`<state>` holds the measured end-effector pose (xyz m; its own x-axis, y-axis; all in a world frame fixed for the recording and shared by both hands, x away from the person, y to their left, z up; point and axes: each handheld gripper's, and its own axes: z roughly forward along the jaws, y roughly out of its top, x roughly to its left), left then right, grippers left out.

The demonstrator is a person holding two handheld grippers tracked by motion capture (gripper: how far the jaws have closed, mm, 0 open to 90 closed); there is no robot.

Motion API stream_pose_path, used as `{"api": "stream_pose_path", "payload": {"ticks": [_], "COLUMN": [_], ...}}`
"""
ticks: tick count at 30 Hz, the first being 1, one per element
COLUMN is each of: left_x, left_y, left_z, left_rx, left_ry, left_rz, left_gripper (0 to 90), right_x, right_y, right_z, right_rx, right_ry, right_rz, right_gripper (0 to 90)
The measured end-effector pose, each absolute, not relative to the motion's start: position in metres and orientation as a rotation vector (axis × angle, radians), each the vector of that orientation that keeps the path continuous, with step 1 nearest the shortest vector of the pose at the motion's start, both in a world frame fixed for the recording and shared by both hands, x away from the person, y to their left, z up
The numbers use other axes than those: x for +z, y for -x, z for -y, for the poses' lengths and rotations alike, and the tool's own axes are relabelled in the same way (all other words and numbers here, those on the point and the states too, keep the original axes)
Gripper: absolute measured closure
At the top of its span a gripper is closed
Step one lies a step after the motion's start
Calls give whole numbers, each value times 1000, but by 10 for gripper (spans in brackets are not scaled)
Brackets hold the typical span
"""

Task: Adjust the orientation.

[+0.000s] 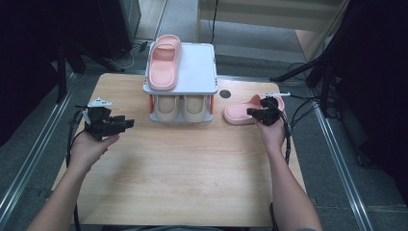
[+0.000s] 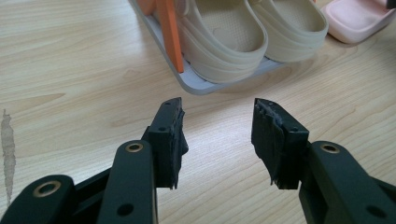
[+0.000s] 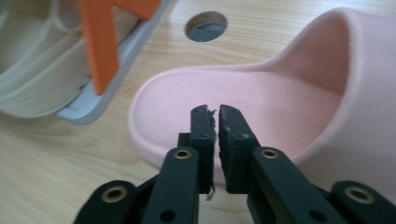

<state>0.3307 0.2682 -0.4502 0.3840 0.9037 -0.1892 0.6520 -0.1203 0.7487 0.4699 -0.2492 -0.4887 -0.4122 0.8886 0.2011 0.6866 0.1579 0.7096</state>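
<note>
pink slipper (image 1: 239,113) lying flat on the wooden table, sole down, just right of the rack's lower shelf and near the round hole in the tabletop. soft, thick-soled, open at the heel, with a wide closed strap arching over the front. finely ribbed footbed facing up, raised rim running round it. heel end pointing toward the rack, strap end toward the table's right edge. seen close in the right gripper view (image 3: 261,98), clean and empty.
</note>
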Motion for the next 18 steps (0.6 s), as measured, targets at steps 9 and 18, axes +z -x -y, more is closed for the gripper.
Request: {"api": "stream_pose_path", "payload": {"ticks": [9, 18], "left_x": [-462, -477], "left_y": [-325, -328], "left_z": [-269, -258], "left_rx": [427, 394], "left_ry": [-1870, -1941], "left_rz": [-1357, -1346], "left_gripper": [529, 517], "right_x": [-497, -502], "right_y": [-482, -482], "right_z": [252, 260], "right_rx": [1065, 1023], "right_ry": [-1595, -1618], "right_rz": [-2134, -2140], "right_gripper": [900, 900]}}
